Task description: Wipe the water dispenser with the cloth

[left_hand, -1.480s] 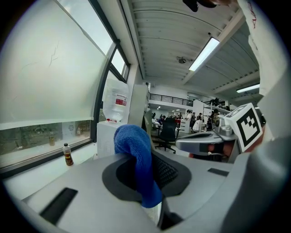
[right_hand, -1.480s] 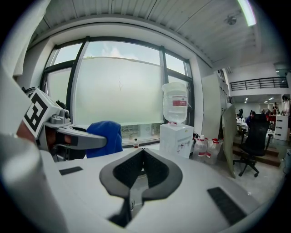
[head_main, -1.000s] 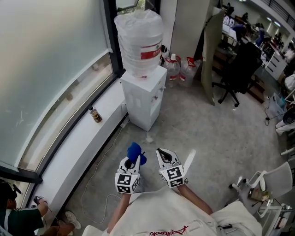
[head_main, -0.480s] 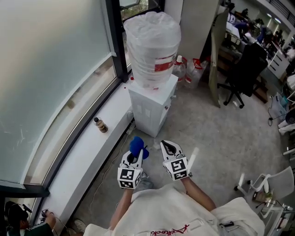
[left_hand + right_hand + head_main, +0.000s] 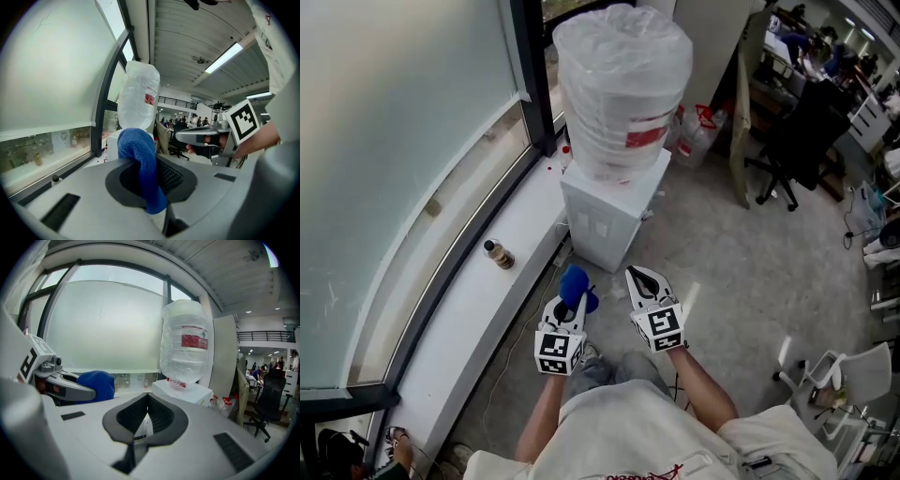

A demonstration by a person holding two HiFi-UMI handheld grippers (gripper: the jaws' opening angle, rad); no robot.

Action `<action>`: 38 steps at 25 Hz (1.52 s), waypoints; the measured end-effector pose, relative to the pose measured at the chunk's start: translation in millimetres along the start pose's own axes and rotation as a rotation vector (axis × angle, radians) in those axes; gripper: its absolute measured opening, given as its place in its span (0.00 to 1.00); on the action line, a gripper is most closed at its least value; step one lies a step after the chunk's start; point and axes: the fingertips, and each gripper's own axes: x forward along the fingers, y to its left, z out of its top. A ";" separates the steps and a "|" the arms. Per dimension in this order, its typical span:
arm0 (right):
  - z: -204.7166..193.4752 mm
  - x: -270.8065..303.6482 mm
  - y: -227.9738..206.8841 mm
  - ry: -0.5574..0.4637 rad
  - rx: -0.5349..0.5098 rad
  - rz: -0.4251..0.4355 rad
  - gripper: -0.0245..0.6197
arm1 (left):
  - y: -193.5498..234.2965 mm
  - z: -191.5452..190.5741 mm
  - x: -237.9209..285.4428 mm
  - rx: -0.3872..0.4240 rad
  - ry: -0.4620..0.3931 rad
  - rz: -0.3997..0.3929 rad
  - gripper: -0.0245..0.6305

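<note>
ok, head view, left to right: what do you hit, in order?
bottle on the ledge → left gripper holding the blue cloth → right gripper → black office chair. Water dispenser omitted: it spans both grippers.

frosted window (image 5: 394, 122), grey floor (image 5: 741, 272)

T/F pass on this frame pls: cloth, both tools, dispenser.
1. The left tool is shut on the blue cloth. True.
2. The right tool holds a second cloth. False: its jaws are together with nothing between them.
3. The cloth touches the water dispenser. False: it is held short of it.
4. A small bottle stands on the window ledge. True.
5. The dispenser has nothing on top. False: a plastic-wrapped jug sits on it.
</note>
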 end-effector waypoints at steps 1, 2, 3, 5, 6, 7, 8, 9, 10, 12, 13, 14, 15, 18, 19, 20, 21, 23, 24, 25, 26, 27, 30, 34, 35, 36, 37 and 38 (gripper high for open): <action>-1.6 3.8 -3.9 0.003 0.003 0.003 0.06 | 3.0 -3.3 4.1 -0.005 0.008 0.007 0.12; -3.3 7.7 -8.2 0.003 0.006 0.004 0.06 | 5.9 -6.6 8.6 -0.010 0.014 0.015 0.12; -5.4 11.8 -13.2 0.004 0.010 0.005 0.06 | 8.7 -9.5 13.5 -0.013 0.019 0.023 0.12; -9.8 21.2 -23.7 0.008 0.015 0.007 0.06 | 13.6 -12.7 24.1 -0.019 0.023 0.043 0.12; -11.4 26.4 -28.3 0.012 0.015 0.012 0.06 | 15.9 -13.0 29.4 -0.022 0.022 0.053 0.12; -12.7 30.9 -31.4 0.017 0.016 0.019 0.06 | 17.6 -13.6 33.7 -0.025 0.024 0.063 0.12; -14.4 33.9 -32.9 0.021 0.019 0.028 0.06 | 18.2 -15.8 37.0 -0.028 0.029 0.071 0.12; -16.7 35.8 -33.8 0.024 0.022 0.037 0.06 | 17.9 -19.1 40.1 -0.031 0.034 0.078 0.12; -19.6 37.4 -35.2 0.028 0.025 0.044 0.06 | 17.0 -22.7 43.8 -0.035 0.039 0.082 0.12; -28.4 41.2 -39.0 0.034 0.026 0.055 0.06 | 14.6 -30.6 52.1 -0.049 0.039 0.090 0.12; -34.2 43.8 -40.5 0.038 0.028 0.059 0.06 | 14.3 -35.6 56.0 -0.057 0.040 0.094 0.12; -40.8 47.1 -41.6 0.043 0.032 0.061 0.06 | 15.1 -41.5 59.7 -0.065 0.042 0.099 0.12; -48.5 50.9 -42.4 0.049 0.037 0.064 0.06 | 17.0 -48.2 63.6 -0.073 0.045 0.105 0.12; -77.5 61.0 -40.8 0.072 0.053 0.069 0.06 | 24.8 -73.6 73.8 -0.093 0.061 0.116 0.12; -88.6 63.4 -38.4 0.081 0.058 0.073 0.06 | 27.3 -83.1 76.1 -0.090 0.070 0.118 0.12; -100.0 66.5 -35.6 0.091 0.060 0.077 0.06 | 30.2 -92.1 78.6 -0.079 0.077 0.119 0.12; -111.6 70.3 -32.8 0.101 0.059 0.082 0.06 | 33.7 -100.7 81.8 -0.063 0.081 0.117 0.12; -134.7 80.0 -28.0 0.118 0.051 0.093 0.06 | 42.3 -117.0 90.1 -0.038 0.078 0.117 0.12; -146.5 84.4 -25.4 0.125 0.048 0.097 0.06 | 46.8 -125.9 94.2 -0.032 0.075 0.117 0.12; -158.4 88.0 -23.1 0.131 0.048 0.101 0.06 | 50.8 -135.5 98.3 -0.029 0.074 0.117 0.12; -170.0 91.6 -21.4 0.135 0.049 0.103 0.06 | 54.7 -145.3 103.2 -0.026 0.073 0.114 0.12; -181.1 95.7 -20.5 0.137 0.048 0.103 0.06 | 58.8 -154.5 108.9 -0.024 0.070 0.111 0.12; -209.6 106.0 -19.1 0.143 0.041 0.096 0.06 | 70.3 -182.7 123.7 -0.016 0.069 0.102 0.12; -229.6 114.9 -17.5 0.159 0.023 0.088 0.06 | 77.2 -217.1 136.9 -0.040 0.077 0.102 0.12; -233.4 116.8 -16.7 0.160 0.024 0.089 0.06 | 78.6 -224.2 140.3 -0.044 0.080 0.102 0.12; -237.0 118.4 -16.0 0.158 0.029 0.091 0.06 | 80.3 -230.2 143.9 -0.047 0.083 0.102 0.12; -239.6 119.9 -15.9 0.155 0.037 0.088 0.06 | 82.4 -234.7 147.9 -0.050 0.083 0.102 0.12; -241.7 121.2 -16.1 0.154 0.048 0.082 0.06 | 84.8 -237.6 152.3 -0.053 0.080 0.102 0.12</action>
